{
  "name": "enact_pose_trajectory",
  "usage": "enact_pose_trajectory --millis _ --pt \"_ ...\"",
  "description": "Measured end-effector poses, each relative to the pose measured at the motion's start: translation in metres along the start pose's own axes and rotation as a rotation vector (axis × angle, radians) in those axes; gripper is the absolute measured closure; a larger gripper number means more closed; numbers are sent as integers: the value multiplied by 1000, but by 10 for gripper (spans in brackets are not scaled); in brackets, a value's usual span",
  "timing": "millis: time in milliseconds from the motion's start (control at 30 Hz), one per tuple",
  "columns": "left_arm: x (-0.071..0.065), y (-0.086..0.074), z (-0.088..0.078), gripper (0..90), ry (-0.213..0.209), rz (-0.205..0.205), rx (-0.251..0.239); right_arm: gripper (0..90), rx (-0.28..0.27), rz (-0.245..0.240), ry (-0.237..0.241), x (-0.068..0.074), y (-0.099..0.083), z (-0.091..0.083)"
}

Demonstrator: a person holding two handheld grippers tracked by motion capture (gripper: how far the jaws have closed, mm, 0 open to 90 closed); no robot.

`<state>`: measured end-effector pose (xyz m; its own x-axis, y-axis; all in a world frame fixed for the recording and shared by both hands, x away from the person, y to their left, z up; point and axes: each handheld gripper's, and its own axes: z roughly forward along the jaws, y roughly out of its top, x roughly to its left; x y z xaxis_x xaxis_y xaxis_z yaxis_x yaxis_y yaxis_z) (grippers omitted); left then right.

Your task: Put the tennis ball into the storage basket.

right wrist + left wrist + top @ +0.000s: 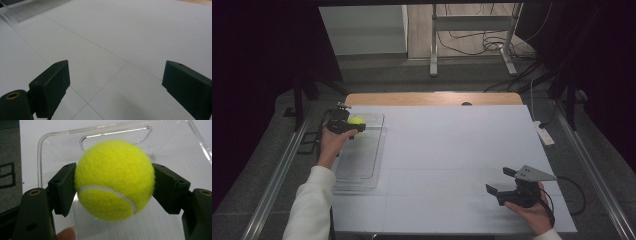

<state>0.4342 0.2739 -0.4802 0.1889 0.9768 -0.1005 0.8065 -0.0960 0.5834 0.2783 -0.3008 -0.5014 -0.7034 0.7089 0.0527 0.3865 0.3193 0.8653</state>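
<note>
A: Item 1, tennis ball (114,180). Location?

B: Pinched between the 2 jaws of the left gripper (346,123), 1 pad on each flank, white seam facing the camera. It hangs over the far end of the clear tray (377,150), near that end's handle slot (115,134); whether it touches the tray floor I cannot tell.

A: Bearing for the coming move?

B: The tray lies directly under the ball, so the likely move is straight down and a release, in my judgement. A ball has no long axis, so no turning of the wrist is needed.

A: Item 2, tray. Position?

B: At the left edge of the white table (462,150), long axis running from near edge to far edge.

A: Item 3, right gripper (504,182)?

B: Jaws spread wide, nothing between them, resting near the table's near-right corner, well apart from ball and tray. The left hand is the nearer by far.
</note>
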Motion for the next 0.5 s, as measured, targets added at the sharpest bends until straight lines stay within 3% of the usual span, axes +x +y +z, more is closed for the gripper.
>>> enact_pose_trajectory --millis 500 --pt "0 -2 14 269 37 12 71 81 -4 2 -2 -1 0 -1"
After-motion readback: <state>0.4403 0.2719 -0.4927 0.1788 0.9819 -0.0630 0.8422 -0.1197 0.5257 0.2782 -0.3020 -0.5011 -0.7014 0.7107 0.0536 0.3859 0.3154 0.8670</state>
